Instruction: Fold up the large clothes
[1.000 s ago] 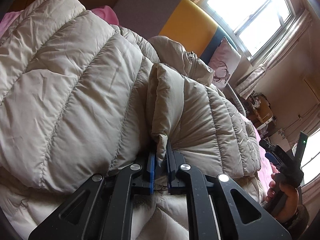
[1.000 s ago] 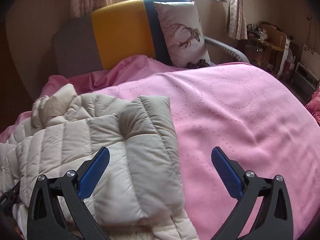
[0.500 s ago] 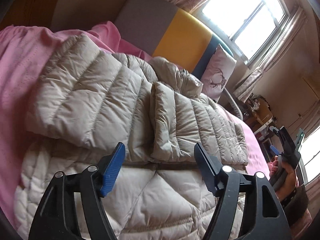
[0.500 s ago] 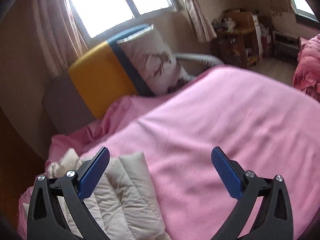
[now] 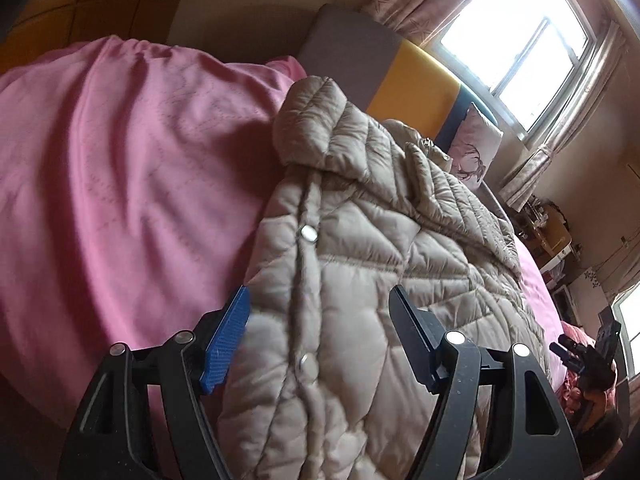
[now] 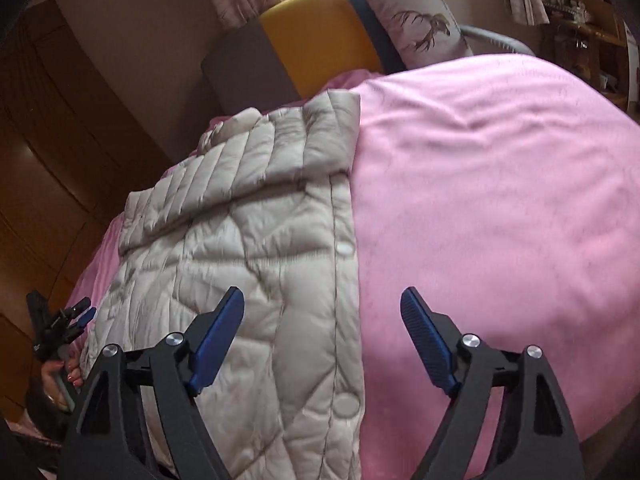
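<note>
A beige quilted down jacket [image 5: 372,264] lies on the pink bedspread [image 5: 120,184] with its sleeves folded in over the body. My left gripper [image 5: 320,332] is open and empty, its jaws straddling the jacket's snap-button edge near the hem. In the right wrist view the jacket [image 6: 256,240] lies left of centre. My right gripper [image 6: 322,336] is open and empty over the jacket's right edge, where it meets the bedspread [image 6: 500,200]. Each gripper shows small in the other's view: the right one [image 5: 576,356], the left one [image 6: 76,316].
A grey, yellow and blue headboard [image 6: 316,36] stands at the bed's far end with a deer-print pillow [image 6: 416,20] against it. A bright window [image 5: 516,44] with curtains is behind. A wooden wardrobe [image 6: 48,152] is on the left, cluttered shelves [image 6: 580,24] on the right.
My left gripper let go of the folded sleeve, opened and drew back toward the hem at the left edge. My right gripper stayed open and swung down over the jacket's right edge.
</note>
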A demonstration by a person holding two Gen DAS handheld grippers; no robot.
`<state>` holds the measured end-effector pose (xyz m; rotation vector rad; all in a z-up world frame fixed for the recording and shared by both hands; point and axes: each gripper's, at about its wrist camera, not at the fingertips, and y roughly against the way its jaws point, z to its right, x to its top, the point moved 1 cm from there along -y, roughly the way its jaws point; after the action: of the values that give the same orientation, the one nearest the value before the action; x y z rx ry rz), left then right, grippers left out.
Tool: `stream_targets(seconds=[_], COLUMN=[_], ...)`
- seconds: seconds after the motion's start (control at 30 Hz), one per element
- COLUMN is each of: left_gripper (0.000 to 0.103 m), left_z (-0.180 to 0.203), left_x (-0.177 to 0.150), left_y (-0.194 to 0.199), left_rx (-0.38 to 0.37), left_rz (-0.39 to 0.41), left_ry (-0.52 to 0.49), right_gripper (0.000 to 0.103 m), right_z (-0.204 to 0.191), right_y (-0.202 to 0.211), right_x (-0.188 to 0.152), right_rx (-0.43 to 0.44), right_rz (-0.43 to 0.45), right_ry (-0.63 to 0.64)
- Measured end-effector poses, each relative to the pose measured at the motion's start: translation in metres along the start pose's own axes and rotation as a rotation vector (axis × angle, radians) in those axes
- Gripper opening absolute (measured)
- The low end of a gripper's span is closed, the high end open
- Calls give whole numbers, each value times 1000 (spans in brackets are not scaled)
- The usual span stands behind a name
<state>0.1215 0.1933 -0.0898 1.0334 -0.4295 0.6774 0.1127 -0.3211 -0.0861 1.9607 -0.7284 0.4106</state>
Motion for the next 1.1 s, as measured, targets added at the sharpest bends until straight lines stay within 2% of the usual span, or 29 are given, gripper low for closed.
stream_targets(seconds=[0.07,0.1,0.17,0.3,0.43,0.5,0.6,0.63,0.73,0.77,0.8,0.83,0.9,1.0,1.1], left_gripper=[71,71,71,71,71,71,70,66,41,30,25,22,17,15,13], left_z=[-13,-18,-25,-17,-19,-19,-15,-12,-3,2,6,11,18,23,26], left_x=[-16,-23,-40,-58,-74,-79,-92,-95,-104,-105,-104,-101,-95,-84,-71], left_y=[7,9,12,18,14,14,9,8,5,5,7,10,19,38,59], left_rx=[-5,-10,-54,-120,-201,-229,-293,-310,-352,-363,-362,-363,-378,-414,-446], left_rz=[-21,-35,-58,-87,-172,-197,-284,-309,-357,-359,-352,-340,-301,-232,-156], left_ry=[41,57,72,55,100,110,118,109,109,102,90,76,72,95,108], right_gripper=[78,73,71,67,67,67,67,67,67,67,61,43,26,20,19], right_z=[13,17,22,9,6,11,13,13,10,6,2,-4,-13,-18,-20], right_y=[1,2,1,-6,-7,-6,-7,-8,-13,-14,-15,-17,-13,5,31], right_x=[-16,-23,-30,-43,-53,-57,-66,-69,-76,-78,-79,-80,-80,-69,-57], right_rx=[16,38,98,183,222,280,355,374,415,418,418,414,432,519,647], right_rz=[-4,-3,-7,-62,-89,-115,-179,-204,-252,-262,-277,-295,-280,-197,-81], right_ry=[-63,-96,-137,-122,-125,-164,-176,-178,-190,-188,-178,-156,-141,-161,-191])
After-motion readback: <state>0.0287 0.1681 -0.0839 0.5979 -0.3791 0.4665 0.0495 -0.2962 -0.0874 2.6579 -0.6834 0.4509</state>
